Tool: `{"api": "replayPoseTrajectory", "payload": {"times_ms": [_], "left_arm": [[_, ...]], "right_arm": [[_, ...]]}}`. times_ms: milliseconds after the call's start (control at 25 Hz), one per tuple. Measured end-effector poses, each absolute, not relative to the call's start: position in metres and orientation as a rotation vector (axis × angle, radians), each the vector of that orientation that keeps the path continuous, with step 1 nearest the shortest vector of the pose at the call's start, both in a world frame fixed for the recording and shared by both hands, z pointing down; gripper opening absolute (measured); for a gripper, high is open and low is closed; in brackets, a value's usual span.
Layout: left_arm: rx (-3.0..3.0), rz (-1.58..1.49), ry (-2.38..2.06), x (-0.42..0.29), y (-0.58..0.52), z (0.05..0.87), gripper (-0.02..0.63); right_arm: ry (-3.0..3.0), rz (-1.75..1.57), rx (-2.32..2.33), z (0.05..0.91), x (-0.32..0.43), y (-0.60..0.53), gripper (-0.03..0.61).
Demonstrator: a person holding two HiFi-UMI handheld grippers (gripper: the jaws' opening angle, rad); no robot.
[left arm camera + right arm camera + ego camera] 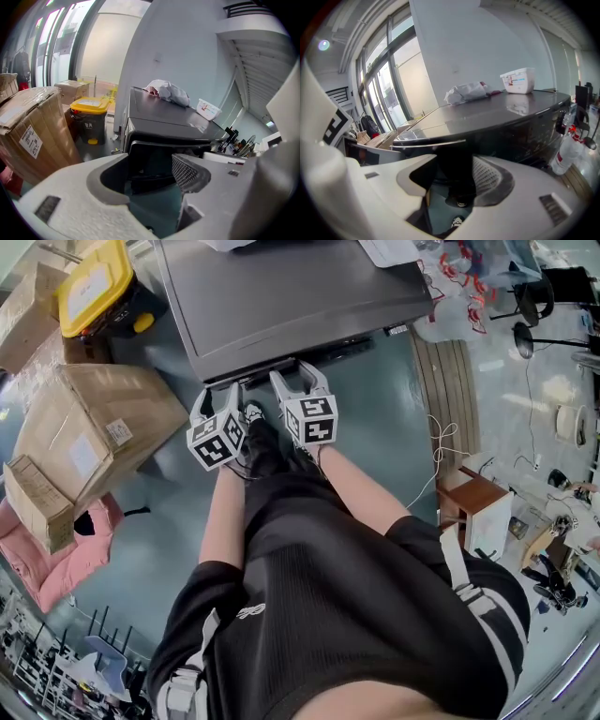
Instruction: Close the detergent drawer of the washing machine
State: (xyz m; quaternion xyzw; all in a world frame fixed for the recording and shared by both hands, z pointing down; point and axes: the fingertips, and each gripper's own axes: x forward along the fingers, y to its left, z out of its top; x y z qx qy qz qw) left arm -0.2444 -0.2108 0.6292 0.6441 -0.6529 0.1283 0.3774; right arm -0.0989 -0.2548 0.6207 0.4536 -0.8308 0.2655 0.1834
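Teal floor (pixel 394 427) fronting washing machine (pixel 291 287): approach step, left gripper (pixel 223 395) & right gripper (pixel 295 376) fingers apart, empty; next prob. pushing detergent drawer (pixel 258 371) in.

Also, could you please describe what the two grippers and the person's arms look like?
The left gripper and right gripper are alike. Each has a pale grey moulded body, two curved jaws lined with dark mesh-textured pads, and a cube of black-and-white square markers. No cables show. The person wears a black short-sleeved top with white straps. The forearms are uncovered.
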Motion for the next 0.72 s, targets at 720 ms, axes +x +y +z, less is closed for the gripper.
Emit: {"api": "replayPoseTrajectory", "payload": {"times_ms": [720], "left_arm": [[1.592, 0.314, -1.64, -0.2441, -0.2138, 0.6302, 0.291]], "right_arm": [[-2.249, 0.832, 1.365, 0.6227, -0.0981, -0.2556, 0.211]]}}
